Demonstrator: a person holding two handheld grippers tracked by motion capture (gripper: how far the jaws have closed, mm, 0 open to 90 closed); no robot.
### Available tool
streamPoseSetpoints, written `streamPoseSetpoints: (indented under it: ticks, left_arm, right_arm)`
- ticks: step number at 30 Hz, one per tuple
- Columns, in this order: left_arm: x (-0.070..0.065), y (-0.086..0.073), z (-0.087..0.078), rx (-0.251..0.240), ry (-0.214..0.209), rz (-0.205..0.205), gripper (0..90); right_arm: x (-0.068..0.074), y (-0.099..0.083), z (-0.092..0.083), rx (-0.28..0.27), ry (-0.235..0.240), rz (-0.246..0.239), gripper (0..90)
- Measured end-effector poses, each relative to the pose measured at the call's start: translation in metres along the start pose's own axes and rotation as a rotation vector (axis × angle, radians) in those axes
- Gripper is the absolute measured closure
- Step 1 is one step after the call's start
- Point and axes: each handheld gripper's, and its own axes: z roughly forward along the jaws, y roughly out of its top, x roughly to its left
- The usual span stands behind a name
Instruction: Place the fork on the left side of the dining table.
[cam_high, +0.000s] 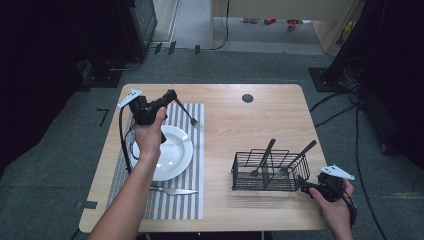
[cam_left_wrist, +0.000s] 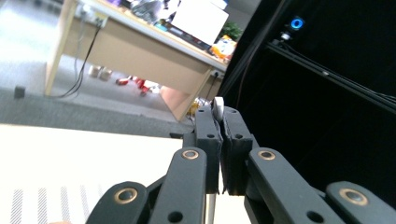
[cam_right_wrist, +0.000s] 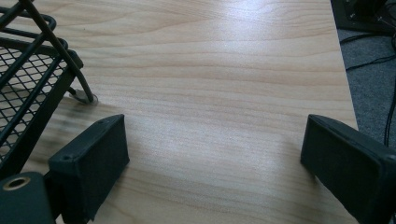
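The left gripper (cam_high: 172, 95), raised over the far end of a striped placemat (cam_high: 192, 200), is clenched on the handle of a fork (cam_high: 192, 120). The fork slants away from its jaws with the tines hanging low above the placemat's right edge. In the left gripper view the 2 black jaws stand pressed together on a thin pale handle (cam_left_wrist: 218, 106) that pokes out past their tips. Just below the person's left hand (cam_high: 150, 137) sits a white plate (cam_high: 175, 157) on the placemat, and nearer the person, past the plate, lies a knife (cam_high: 175, 191). Well off to that gripper's right stands a black wire caddy (cam_high: 270, 175) with 2 dark-handled utensils leaning in it. The right gripper (cam_high: 306, 188) rests at the caddy's near right corner, its jaws (cam_right_wrist: 210, 168) spread wide over bare table (cam_high: 250, 130) with nothing between them; the caddy's mesh wall (cam_right_wrist: 23, 93) sits just beside 1 jaw.
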Motion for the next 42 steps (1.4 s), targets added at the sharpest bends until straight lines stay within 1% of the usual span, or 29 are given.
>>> streamPoseSetpoints:
  ticks: [1, 2, 4, 5, 6, 7, 9, 10, 11, 12, 13, 15, 16, 17, 18, 20, 21, 22, 23, 24, 25, 26, 27, 28, 31, 33, 34, 37, 42]
  left_arm:
    - [0.005, -0.001, 0.0, 0.0, 0.011, -0.013, 89.0]
    - [0.005, -0.001, 0.0, 0.0, 0.011, -0.013, 89.0]
    - [0.016, -0.003, -0.001, -0.005, 0.024, -0.061, 89.0]
    - [0.027, -0.006, -0.001, -0.029, 0.042, -0.097, 89.0]
    - [0.027, -0.006, -0.001, -0.029, 0.042, -0.097, 89.0]
    - [0.038, -0.009, -0.002, -0.052, 0.05, -0.133, 88.9]
    - [0.05, -0.013, -0.002, -0.07, 0.039, -0.19, 88.9]
    - [0.05, -0.013, -0.002, -0.07, 0.039, -0.19, 88.9]
    - [0.06, -0.019, -0.002, -0.112, 0.048, -0.228, 88.9]
    - [0.065, -0.022, -0.002, -0.135, 0.063, -0.237, 88.9]
    - [0.069, -0.026, -0.002, -0.152, 0.08, -0.248, 88.8]
    - [0.077, -0.031, -0.001, -0.164, 0.093, -0.296, 88.8]
    - [0.081, -0.034, -0.001, -0.167, 0.099, -0.319, 88.8]
    - [0.081, -0.034, -0.001, -0.167, 0.099, -0.319, 88.8]
    - [0.087, -0.039, 0.0, -0.172, 0.122, -0.362, 88.8]
    - [0.093, -0.044, 0.003, -0.174, 0.141, -0.392, 88.8]
    - [0.093, -0.044, 0.003, -0.174, 0.141, -0.392, 88.8]
    - [0.098, -0.048, 0.004, -0.173, 0.156, -0.418, 88.7]
    - [0.098, -0.048, 0.004, -0.173, 0.156, -0.418, 88.8]
    - [0.099, -0.05, 0.005, -0.177, 0.172, -0.426, 88.7]
    - [0.102, -0.053, 0.006, -0.207, 0.21, -0.461, 88.7]
    - [0.102, -0.053, 0.006, -0.207, 0.21, -0.461, 88.7]
    - [0.104, -0.055, 0.006, -0.232, 0.222, -0.477, 88.7]
    - [0.107, -0.058, 0.008, -0.247, 0.235, -0.509, 88.7]
    - [0.109, -0.059, 0.01, -0.235, 0.24, -0.524, 88.7]
    - [0.113, -0.062, 0.012, -0.233, 0.262, -0.53, 88.2]
    - [0.113, -0.062, 0.012, -0.233, 0.262, -0.53, 88.0]
    - [0.117, -0.065, 0.014, -0.237, 0.28, -0.558, 87.1]
    - [0.119, -0.069, 0.015, -0.23, 0.291, -0.548, 88.4]
  right_arm:
    - [0.0, 0.0, 0.0, 0.0, 0.0, 0.0, 7.2]
    - [0.0, 0.0, 0.0, 0.0, 0.0, 0.0, 7.2]
    - [0.0, 0.0, 0.0, 0.0, 0.0, 0.0, 7.2]
    - [0.0, 0.0, 0.0, 0.0, 0.0, 0.0, 7.2]
    - [0.0, 0.0, 0.0, 0.0, 0.0, 0.0, 7.2]
    - [0.0, 0.0, 0.0, 0.0, 0.0, 0.0, 7.2]
    - [0.0, 0.0, 0.0, 0.0, 0.0, 0.0, 7.2]
    - [0.0, 0.0, 0.0, 0.0, 0.0, 0.0, 7.2]
    - [0.0, 0.0, 0.0, 0.0, 0.0, 0.0, 7.2]
    - [0.0, 0.0, 0.0, 0.0, 0.0, 0.0, 7.2]
    - [0.0, 0.0, 0.0, 0.0, 0.0, 0.0, 7.2]
    - [0.0, 0.0, 0.0, 0.0, 0.0, 0.0, 7.2]
    - [0.0, 0.0, 0.0, 0.0, 0.0, 0.0, 7.2]
    - [0.0, 0.0, 0.0, 0.0, 0.0, 0.0, 7.2]
    - [0.0, 0.0, 0.0, 0.0, 0.0, 0.0, 7.3]
    - [0.0, 0.0, 0.0, -0.001, 0.0, 0.0, 7.2]
    - [0.0, 0.0, 0.0, 0.0, 0.0, 0.0, 7.2]
    - [0.0, 0.0, 0.0, 0.0, 0.0, 0.0, 7.2]
    - [0.0, 0.0, 0.0, 0.0, 0.001, 0.0, 7.2]
    - [0.0, 0.0, 0.0, 0.0, 0.0, 0.0, 7.2]
    - [0.0, 0.0, 0.0, 0.0, 0.0, 0.0, 7.2]
    - [0.0, 0.0, 0.0, 0.0, 0.0, 0.0, 7.2]
    - [0.0, 0.0, 0.0, -0.001, 0.001, 0.0, 7.2]
    - [0.0, 0.0, 0.0, 0.0, 0.0, 0.0, 7.2]
    - [0.0, 0.0, 0.0, -0.001, 0.0, 0.0, 7.2]
    - [0.0, 0.0, 0.0, 0.0, 0.001, 0.0, 7.2]
    - [0.0, 0.0, 0.0, 0.0, 0.001, 0.0, 7.2]
    - [0.0, 0.0, 0.0, 0.0, 0.001, 0.0, 7.2]
    - [0.0, 0.0, 0.0, 0.0, 0.001, 0.0, 7.2]
